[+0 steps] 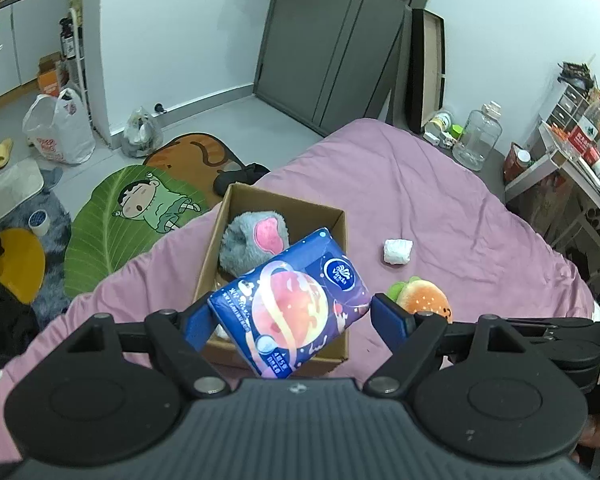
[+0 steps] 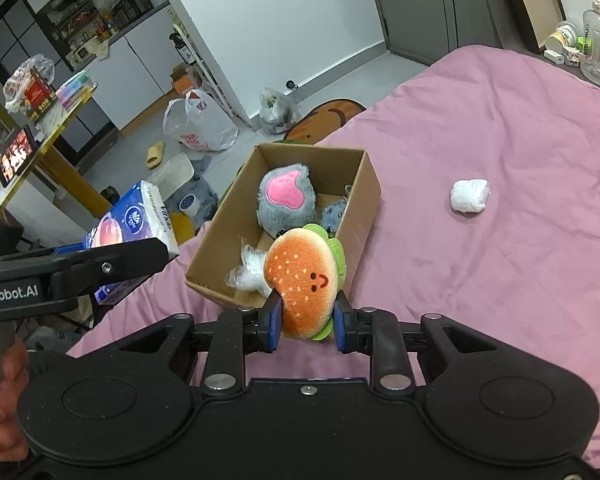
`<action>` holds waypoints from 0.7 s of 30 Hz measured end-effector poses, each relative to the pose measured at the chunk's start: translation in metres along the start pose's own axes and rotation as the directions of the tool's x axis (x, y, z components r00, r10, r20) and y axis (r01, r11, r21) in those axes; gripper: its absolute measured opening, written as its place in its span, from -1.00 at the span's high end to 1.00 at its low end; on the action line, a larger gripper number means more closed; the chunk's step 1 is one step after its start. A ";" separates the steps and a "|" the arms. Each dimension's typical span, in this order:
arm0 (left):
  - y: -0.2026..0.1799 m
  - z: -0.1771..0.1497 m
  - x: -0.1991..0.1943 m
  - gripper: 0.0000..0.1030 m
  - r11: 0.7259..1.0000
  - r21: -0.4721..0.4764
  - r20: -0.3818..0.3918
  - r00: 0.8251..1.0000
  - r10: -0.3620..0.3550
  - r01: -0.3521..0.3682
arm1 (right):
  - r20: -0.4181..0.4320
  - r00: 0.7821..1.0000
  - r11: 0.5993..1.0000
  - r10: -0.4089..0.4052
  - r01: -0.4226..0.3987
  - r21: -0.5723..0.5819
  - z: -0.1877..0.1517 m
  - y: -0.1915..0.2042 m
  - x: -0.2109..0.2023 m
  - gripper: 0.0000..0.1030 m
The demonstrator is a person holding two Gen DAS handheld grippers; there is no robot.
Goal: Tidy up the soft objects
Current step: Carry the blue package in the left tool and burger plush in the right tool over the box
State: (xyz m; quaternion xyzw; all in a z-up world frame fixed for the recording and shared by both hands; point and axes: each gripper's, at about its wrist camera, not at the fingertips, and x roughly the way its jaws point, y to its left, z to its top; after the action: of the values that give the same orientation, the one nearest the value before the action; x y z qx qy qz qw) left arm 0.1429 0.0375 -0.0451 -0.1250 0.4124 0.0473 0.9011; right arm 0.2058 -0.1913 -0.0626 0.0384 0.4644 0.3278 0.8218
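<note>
My left gripper is shut on a blue tissue pack with a planet print, held above the near edge of an open cardboard box on the pink bed. The pack also shows in the right wrist view. My right gripper is shut on an orange burger plush, held above the box's near right corner. The burger plush also shows in the left wrist view. Inside the box lie a grey plush with a pink patch, a small blue plush and a white fluffy piece.
A white wrapped roll lies on the pink bedsheet right of the box. Floor mats, plastic bags and a tape roll lie left of the bed. Bottles and shelves stand at the far right.
</note>
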 end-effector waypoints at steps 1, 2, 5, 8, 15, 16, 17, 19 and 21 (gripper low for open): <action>0.001 0.002 0.002 -0.57 1.000 0.008 -0.002 1.000 0.000 0.000 | 0.004 1.000 1.000 0.003 -0.003 0.005 0.002 0.000 0.001 0.51; 0.001 0.005 0.003 -0.57 1.000 0.014 -0.004 1.000 0.002 -0.001 | 0.007 1.000 1.000 0.006 -0.006 0.008 0.002 0.000 0.001 0.51; 0.002 0.010 0.010 -0.57 1.000 0.027 -0.020 1.000 0.001 0.000 | 0.010 1.000 1.000 0.016 -0.016 0.019 0.006 0.000 0.004 0.51; 0.003 0.012 0.020 -0.57 0.999 0.032 -0.044 0.999 -0.004 0.005 | 0.009 1.000 1.000 0.020 -0.021 0.022 0.009 -0.001 0.009 0.51; 0.008 0.013 0.049 -0.57 1.000 0.023 -0.104 0.995 -0.007 0.010 | 0.016 0.999 0.999 0.038 -0.039 0.036 0.021 -0.009 0.018 0.51; 0.009 0.013 0.054 -0.57 1.000 0.023 -0.112 0.994 -0.004 0.006 | 0.014 0.999 0.998 0.041 -0.041 0.037 0.023 -0.010 0.021 0.51; 0.011 0.012 0.059 -0.57 1.000 0.019 -0.122 0.993 -0.001 0.003 | 0.011 0.999 0.998 0.043 -0.043 0.040 0.024 -0.012 0.024 0.50; 0.014 0.011 0.068 -0.57 1.000 0.003 -0.140 0.990 0.000 0.000 | 0.001 0.999 0.998 0.047 -0.047 0.045 0.027 -0.015 0.031 0.50; 0.017 0.011 0.076 -0.57 1.000 -0.008 -0.155 0.988 0.005 -0.006 | -0.012 0.999 0.998 0.052 -0.051 0.047 0.030 -0.016 0.040 0.50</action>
State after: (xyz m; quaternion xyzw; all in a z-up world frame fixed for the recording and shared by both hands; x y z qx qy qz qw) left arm 0.1973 0.0554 -0.0984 -0.1311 0.4815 0.0416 0.8656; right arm 0.2514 -0.1742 -0.0810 0.0673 0.4760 0.3383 0.8090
